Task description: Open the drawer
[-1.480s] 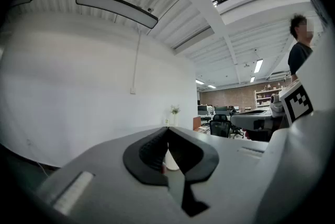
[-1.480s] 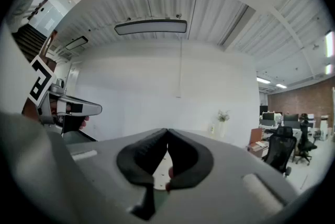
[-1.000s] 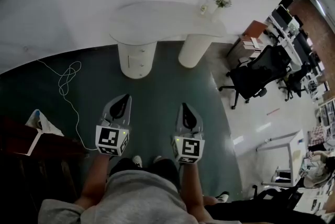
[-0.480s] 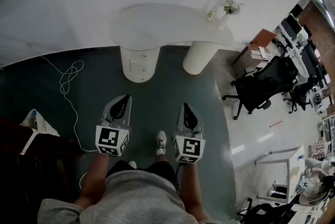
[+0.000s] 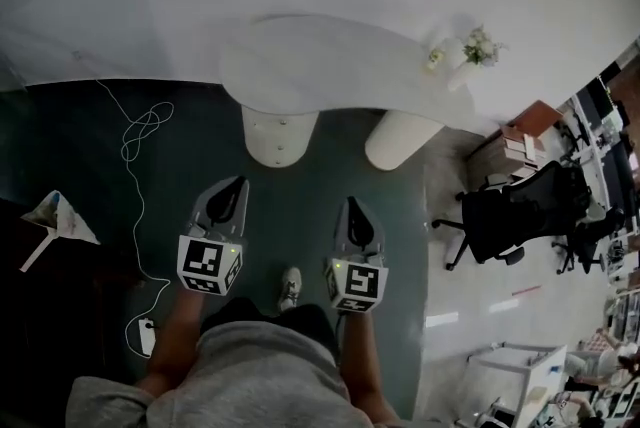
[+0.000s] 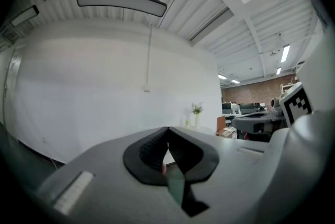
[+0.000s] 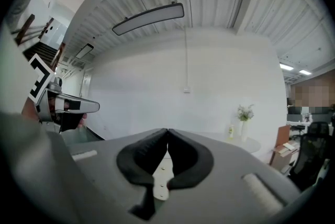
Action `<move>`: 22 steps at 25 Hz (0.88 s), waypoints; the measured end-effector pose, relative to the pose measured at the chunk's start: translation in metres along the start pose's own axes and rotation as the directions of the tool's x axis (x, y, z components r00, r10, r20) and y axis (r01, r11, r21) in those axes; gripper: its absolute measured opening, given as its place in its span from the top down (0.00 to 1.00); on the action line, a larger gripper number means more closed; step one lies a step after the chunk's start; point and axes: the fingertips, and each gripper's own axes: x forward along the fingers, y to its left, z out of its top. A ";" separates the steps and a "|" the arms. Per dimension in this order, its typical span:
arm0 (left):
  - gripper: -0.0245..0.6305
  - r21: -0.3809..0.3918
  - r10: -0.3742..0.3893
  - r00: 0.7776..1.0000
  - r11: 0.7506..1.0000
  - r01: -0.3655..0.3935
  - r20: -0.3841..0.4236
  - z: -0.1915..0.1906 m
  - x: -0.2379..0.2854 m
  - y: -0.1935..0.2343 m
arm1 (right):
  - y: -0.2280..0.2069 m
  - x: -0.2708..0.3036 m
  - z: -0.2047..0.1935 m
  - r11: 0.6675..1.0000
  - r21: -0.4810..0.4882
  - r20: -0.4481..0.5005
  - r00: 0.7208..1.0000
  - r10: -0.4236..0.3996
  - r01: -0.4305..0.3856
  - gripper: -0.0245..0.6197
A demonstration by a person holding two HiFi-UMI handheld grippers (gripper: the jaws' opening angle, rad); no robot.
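A white curved table (image 5: 330, 66) stands by the wall on two round pedestals. The left pedestal (image 5: 280, 136) has drawer fronts with small knobs, all shut. Both grippers are held level in front of the person, well short of the pedestal. My left gripper (image 5: 236, 184) is shut with nothing in it; its tips (image 6: 167, 129) meet in the left gripper view. My right gripper (image 5: 356, 204) is shut and empty too, its tips (image 7: 167, 130) touching. Through the gap below the right jaws I see the white drawer front (image 7: 162, 170) with its knobs.
A vase of flowers (image 5: 478, 49) and a small bottle (image 5: 436, 57) stand on the table's right end. A white cable (image 5: 140, 131) loops over the dark floor at left, near a paper bag (image 5: 58, 216). A black office chair (image 5: 510, 206) and desks are at right.
The person has walked forward: the table and its pedestals sit nearer and further right in the head view. Both grippers keep their places in front of the body, still shut.
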 end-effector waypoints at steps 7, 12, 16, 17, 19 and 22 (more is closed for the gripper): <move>0.95 0.007 0.088 0.996 0.996 -0.088 -0.023 -0.001 0.043 0.007 | -0.024 0.054 -0.004 0.996 0.012 0.004 0.996 0.091 -0.091 0.95; 0.95 -0.003 0.145 0.989 0.989 -0.145 -0.021 -0.001 0.069 0.014 | -0.032 0.088 -0.009 0.988 0.002 -0.013 0.988 0.156 -0.156 0.95; 0.95 -0.015 0.194 0.981 0.981 -0.194 -0.028 -0.007 0.083 0.022 | -0.037 0.114 -0.017 0.979 -0.005 -0.029 0.978 0.205 -0.205 0.95; 0.95 -0.017 0.206 0.978 0.978 -0.207 -0.031 -0.009 0.086 0.024 | -0.036 0.120 -0.017 0.976 -0.006 -0.025 0.976 0.218 -0.218 0.95; 0.95 -0.019 0.227 0.973 0.974 -0.228 -0.040 -0.015 0.089 0.028 | -0.033 0.130 -0.018 0.969 -0.006 -0.023 0.969 0.245 -0.245 0.95; 0.95 -0.026 0.252 0.966 0.967 -0.254 -0.064 -0.026 0.094 0.035 | -0.027 0.147 -0.029 0.960 -0.006 -0.043 0.959 0.281 -0.281 0.95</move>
